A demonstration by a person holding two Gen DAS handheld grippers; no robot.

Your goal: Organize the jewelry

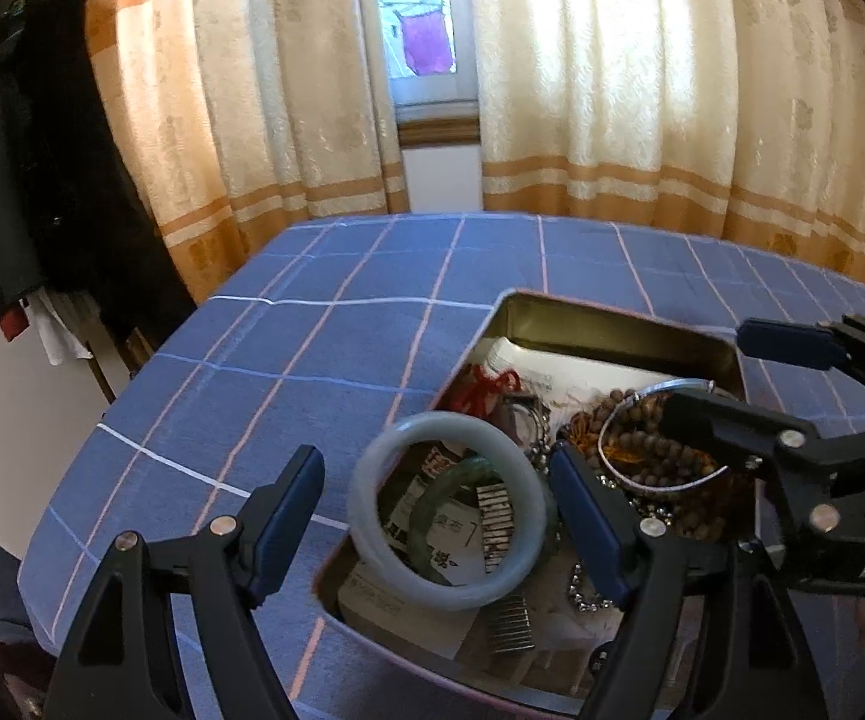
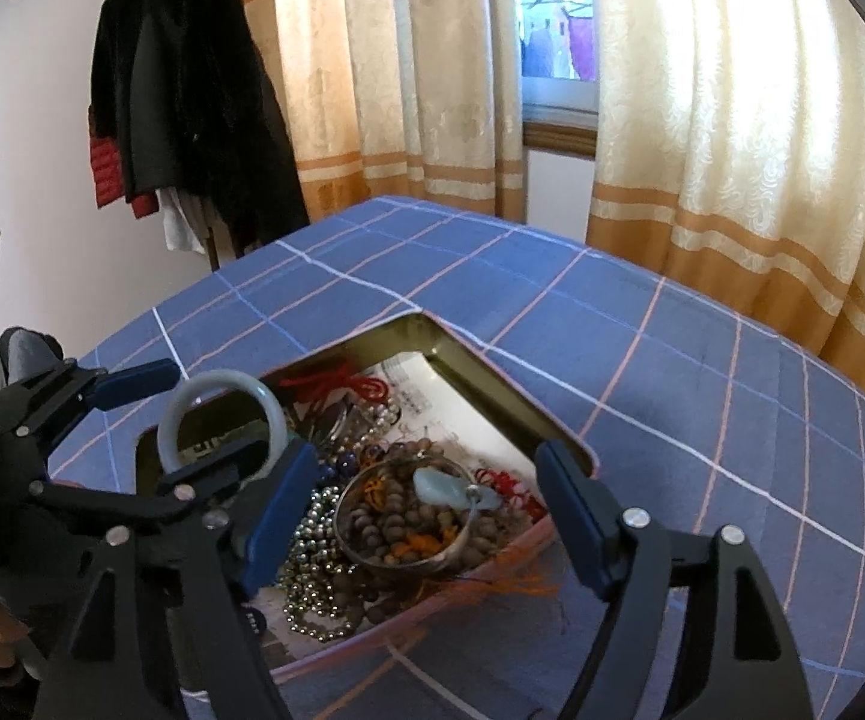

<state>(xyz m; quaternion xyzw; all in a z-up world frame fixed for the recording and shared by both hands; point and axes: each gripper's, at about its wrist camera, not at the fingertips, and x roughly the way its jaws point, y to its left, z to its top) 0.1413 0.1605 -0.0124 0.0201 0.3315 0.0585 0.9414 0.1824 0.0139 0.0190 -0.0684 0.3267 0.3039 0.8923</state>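
Both claws gape wide, gripping nothing: the left gripper [image 1: 435, 516] straddles the pale jade bangle [image 1: 453, 501], which leans upright at the tin [image 1: 612, 324]'s near-left rim; the right gripper [image 2: 426, 516] hangs over the tin's near-right side, above a silver bangle [image 2: 405, 519] ringing brown beads [image 2: 396, 525]. Blue checked cloth [image 2: 702, 360] lies open beyond the tin's far rim; only the right view shows a pale pendant [image 2: 441, 483] on the beads and silver bead chains [image 2: 312, 564] beside them.

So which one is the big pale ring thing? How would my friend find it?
Look on the blue checked cloth for the open metal tin full of jewelry. At the tin's near left end, between the left gripper fingers, stands a thick, smooth, milky grey-green bangle. Its neighbours are beads, chains and a thin silver bangle.
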